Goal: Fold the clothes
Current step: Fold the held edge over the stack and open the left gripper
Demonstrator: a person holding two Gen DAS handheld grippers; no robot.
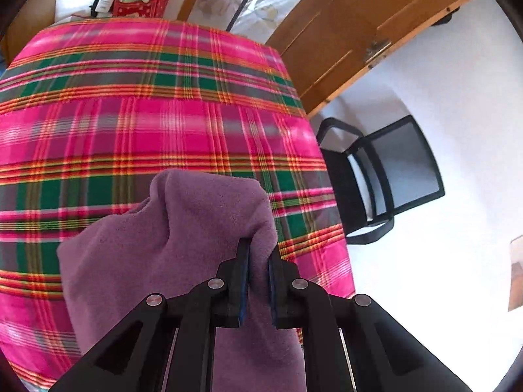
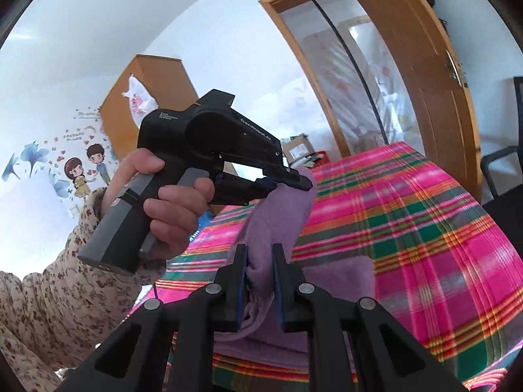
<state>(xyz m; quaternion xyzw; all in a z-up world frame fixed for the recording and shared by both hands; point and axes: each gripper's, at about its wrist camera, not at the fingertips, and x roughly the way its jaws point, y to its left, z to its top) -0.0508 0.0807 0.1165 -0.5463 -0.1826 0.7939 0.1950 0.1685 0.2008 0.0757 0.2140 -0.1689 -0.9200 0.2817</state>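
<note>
Now: both claws pinching the purple cloth

My left claw (image 1: 260, 281) is pressed onto a fold of the purple garment (image 1: 183, 245), which hangs bunched ahead of and below it, over the plaid-covered counter (image 1: 130, 98). My right claw (image 2: 260, 281) pinches another bunch of the same garment; the cloth rises from it to the left claw up ahead. My left hand (image 2: 173, 209) grips that handle. A black chair (image 1: 385, 183) stands right of my left claw.
</note>
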